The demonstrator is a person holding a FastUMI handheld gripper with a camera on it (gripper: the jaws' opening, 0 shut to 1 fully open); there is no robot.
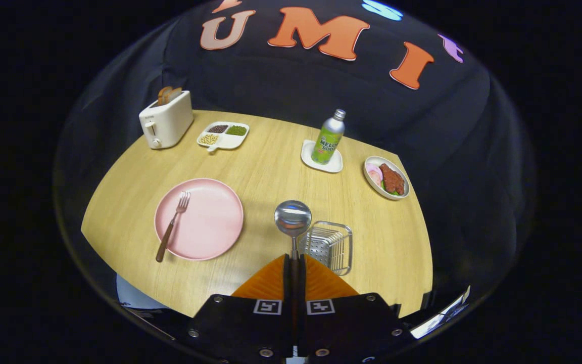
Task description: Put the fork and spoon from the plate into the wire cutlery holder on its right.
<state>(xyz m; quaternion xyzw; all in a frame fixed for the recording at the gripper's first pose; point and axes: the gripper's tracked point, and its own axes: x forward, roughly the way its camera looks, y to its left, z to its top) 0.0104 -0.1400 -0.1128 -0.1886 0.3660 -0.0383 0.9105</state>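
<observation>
My gripper (pixel 294 259) is shut on the handle of a metal spoon (pixel 292 218). The spoon's bowl sticks out ahead of the fingers, above the table and just left of the wire cutlery holder (pixel 329 245). The holder stands right of the fingers, close to them. A pink plate (pixel 210 222) lies further left on the wooden table. A fork with a brown handle (pixel 172 225) rests across the plate's left side, tines pointing away and handle end over the near rim.
Beyond the plate stand a white toaster (pixel 165 121) with toast and a divided snack tray (pixel 223 135). A green soda bottle (pixel 328 137) stands on a white coaster, and a bowl of food (pixel 386 177) sits at the far right.
</observation>
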